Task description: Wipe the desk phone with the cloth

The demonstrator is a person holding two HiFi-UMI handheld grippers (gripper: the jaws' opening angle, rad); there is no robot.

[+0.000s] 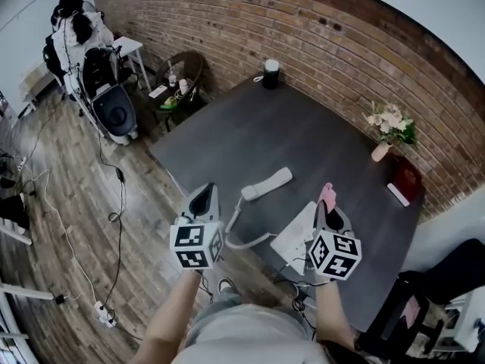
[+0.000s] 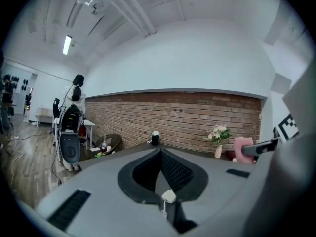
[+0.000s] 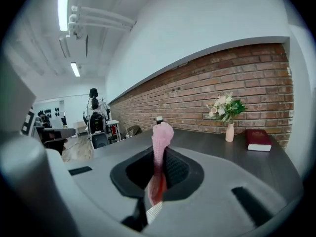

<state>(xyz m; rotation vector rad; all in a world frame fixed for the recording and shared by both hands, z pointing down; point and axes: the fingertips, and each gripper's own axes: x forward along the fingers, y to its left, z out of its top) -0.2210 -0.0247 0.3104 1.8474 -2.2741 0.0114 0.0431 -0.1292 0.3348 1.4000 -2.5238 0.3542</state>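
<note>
dark desk (image 1: 250, 139) by brick wall (image 1: 303, 32) | left gripper (image 2: 160, 153) jaws together | right gripper (image 3: 159, 158) jaws pinch pink cloth (image 3: 162, 131)

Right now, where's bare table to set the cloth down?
Bare for the cloth: the wide stretch of table between handset and the black canister. Crowded: near edge round phone base, and the vase and book corner.

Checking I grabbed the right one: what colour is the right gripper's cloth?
The cloth is pink, clearest in the right gripper view.
</note>
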